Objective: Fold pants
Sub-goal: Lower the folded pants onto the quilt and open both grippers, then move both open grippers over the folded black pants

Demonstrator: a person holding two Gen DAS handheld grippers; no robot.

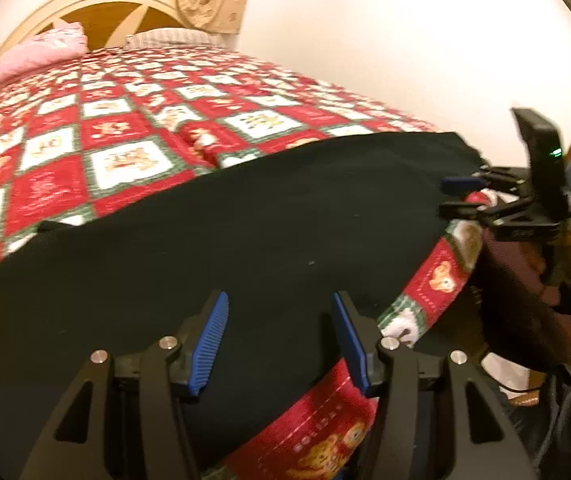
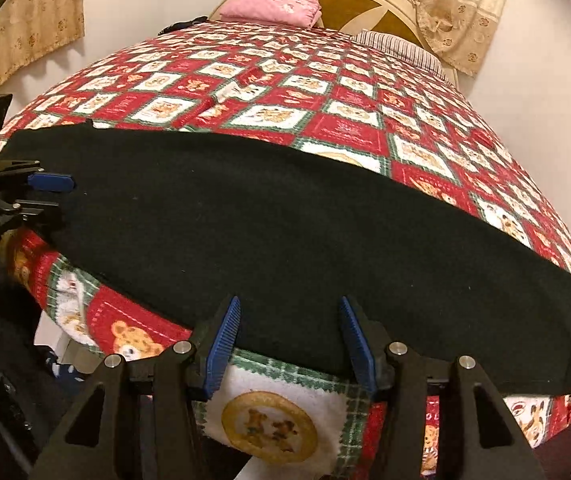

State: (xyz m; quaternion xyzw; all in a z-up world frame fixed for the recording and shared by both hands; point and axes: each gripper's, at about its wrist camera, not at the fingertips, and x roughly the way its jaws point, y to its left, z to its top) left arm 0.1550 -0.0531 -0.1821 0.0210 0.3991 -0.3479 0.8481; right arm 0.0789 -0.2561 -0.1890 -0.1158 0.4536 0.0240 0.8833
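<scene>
While the long black fabric pants (image 2: 285, 220) lie flat along the near edge of the bed's red-and-white teddy-bear patchwork quilt (image 2: 325, 92), we hold our left claw (image 1: 281, 300) and right claw (image 2: 289, 304) released above them

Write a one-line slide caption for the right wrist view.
Open right gripper poised over the near edge of black pants laid flat across a quilt.

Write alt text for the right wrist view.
Black pants lie flat along the near edge of a bed with a red teddy-bear quilt. The right gripper is open over their near edge, and the left gripper is open at their left end.
</scene>
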